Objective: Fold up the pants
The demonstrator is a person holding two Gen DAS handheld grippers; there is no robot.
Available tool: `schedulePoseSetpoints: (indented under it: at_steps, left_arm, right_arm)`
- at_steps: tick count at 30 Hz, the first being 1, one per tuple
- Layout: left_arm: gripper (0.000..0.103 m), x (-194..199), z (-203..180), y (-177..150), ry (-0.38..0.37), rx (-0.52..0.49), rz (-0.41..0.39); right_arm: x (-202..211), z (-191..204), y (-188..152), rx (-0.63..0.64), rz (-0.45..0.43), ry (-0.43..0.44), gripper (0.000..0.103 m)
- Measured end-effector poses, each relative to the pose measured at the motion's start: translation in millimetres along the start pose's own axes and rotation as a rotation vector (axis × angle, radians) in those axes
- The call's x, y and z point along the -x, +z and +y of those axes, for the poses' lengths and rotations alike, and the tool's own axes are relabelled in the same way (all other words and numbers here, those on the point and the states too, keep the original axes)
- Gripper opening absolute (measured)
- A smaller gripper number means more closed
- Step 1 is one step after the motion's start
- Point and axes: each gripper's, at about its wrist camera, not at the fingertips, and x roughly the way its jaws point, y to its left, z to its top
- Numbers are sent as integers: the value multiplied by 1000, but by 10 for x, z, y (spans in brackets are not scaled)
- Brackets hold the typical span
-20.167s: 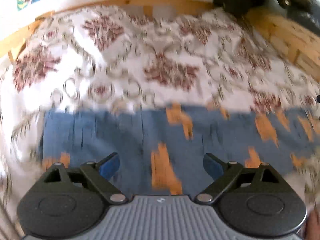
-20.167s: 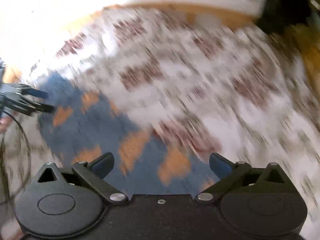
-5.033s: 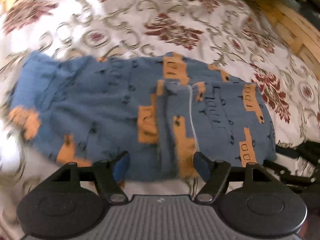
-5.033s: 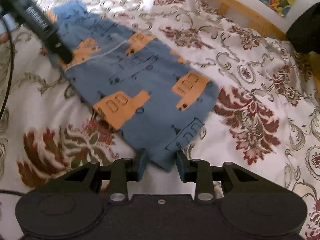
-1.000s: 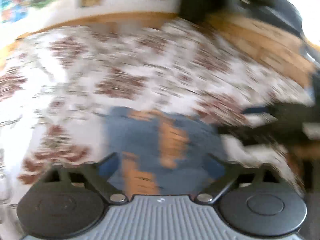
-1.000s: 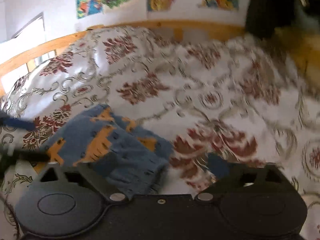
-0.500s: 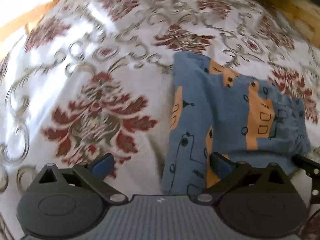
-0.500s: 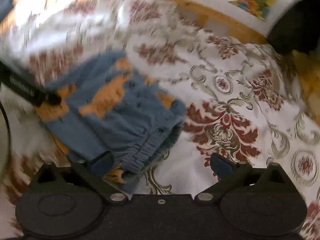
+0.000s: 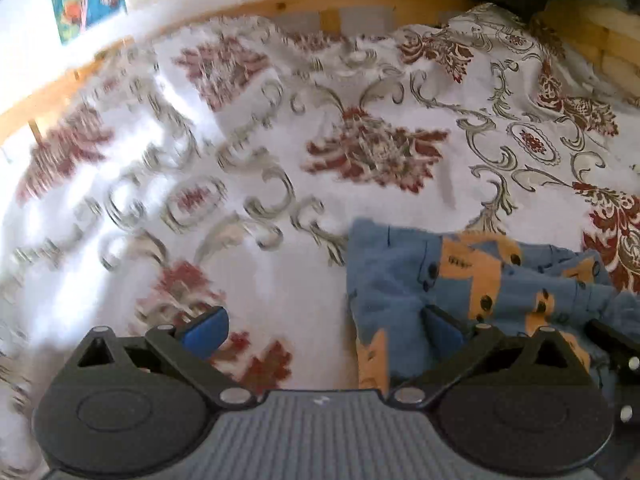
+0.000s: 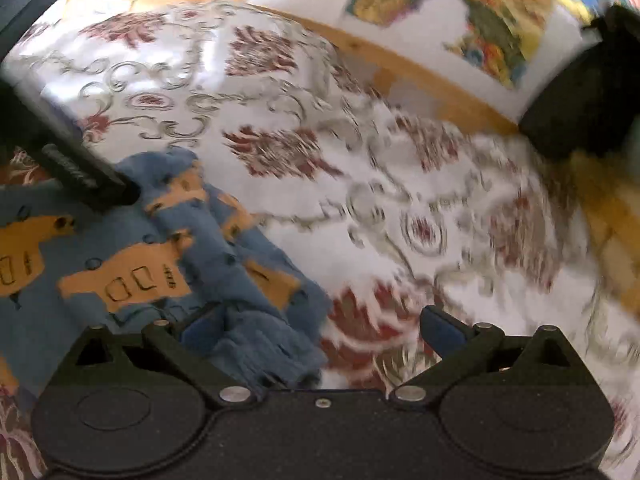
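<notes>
Blue pants with orange vehicle prints [image 9: 472, 280] lie folded into a compact bundle on the patterned bedspread [image 9: 280, 152]. In the left wrist view the bundle is at the lower right, and my left gripper [image 9: 324, 328] is open over its left edge and the bare spread. In the right wrist view the pants [image 10: 132, 264] fill the lower left, their elastic waistband near my left pad. My right gripper [image 10: 320, 328] is open above that waistband corner, holding nothing. The other gripper's dark finger [image 10: 84, 172] rests at the bundle's far left.
A wooden bed frame [image 9: 360, 4] runs along the far side, with colourful posters [image 10: 460, 12] on the wall behind. A dark object [image 10: 588, 108] sits at the far right corner. The right gripper's black tip [image 9: 616, 344] shows beside the pants.
Both grippers have lifted and tilted away since half a second ago, so the folded pants sit lower in each view. The pants have not moved and both grippers stay open.
</notes>
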Motion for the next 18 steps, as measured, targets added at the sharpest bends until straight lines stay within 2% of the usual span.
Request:
schedulePoseSetpoints:
  at_steps: [3, 8, 14, 18]
  left_arm:
    - [103, 11, 108, -8, -47, 75, 23]
    - [103, 121, 300, 59, -100, 185, 77]
    - [103, 387, 392, -9, -77, 195, 91]
    - [103, 558, 361, -63, -47, 142, 87]
  right_arm:
    - [75, -178, 16, -151, 8, 20, 102]
    - [365, -160, 53, -188, -54, 50, 102]
    - [636, 34, 56, -114, -65, 83, 102]
    - [719, 105, 53, -107, -56, 98, 102]
